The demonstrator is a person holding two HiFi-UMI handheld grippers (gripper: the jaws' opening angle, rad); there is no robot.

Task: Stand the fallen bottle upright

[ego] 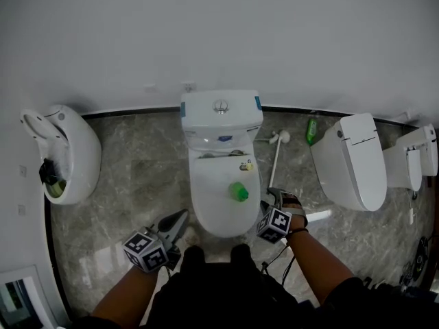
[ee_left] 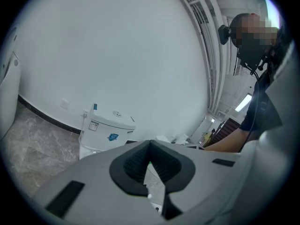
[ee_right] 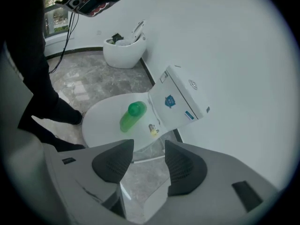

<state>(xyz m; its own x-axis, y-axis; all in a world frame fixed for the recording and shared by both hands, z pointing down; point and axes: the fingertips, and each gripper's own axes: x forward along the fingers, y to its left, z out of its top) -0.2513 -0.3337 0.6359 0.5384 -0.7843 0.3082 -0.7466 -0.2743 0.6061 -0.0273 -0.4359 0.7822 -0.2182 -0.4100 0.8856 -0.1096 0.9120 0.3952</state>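
Green bottle (ego: 238,192) upright on closed toilet lid (ego: 209,208), near lid's right edge. Right tool (ego: 269,197) off lid, just beside its right front edge, apart from bottle; jaws spread, nothing between. Left tool (ego: 184,214) off lid's left front edge, jaws pressed together, empty.

Head view: bottle top only. Right gripper view: bottle (ee_right: 132,116) side-on beyond right tool (ee_right: 147,146), small yellow item (ee_right: 152,130) near it. Left gripper view: left tool (ee_left: 149,162), cistern (ee_left: 110,125), wall; no bottle.

Steep overhead view; toilet (ego: 212,211) common to all.
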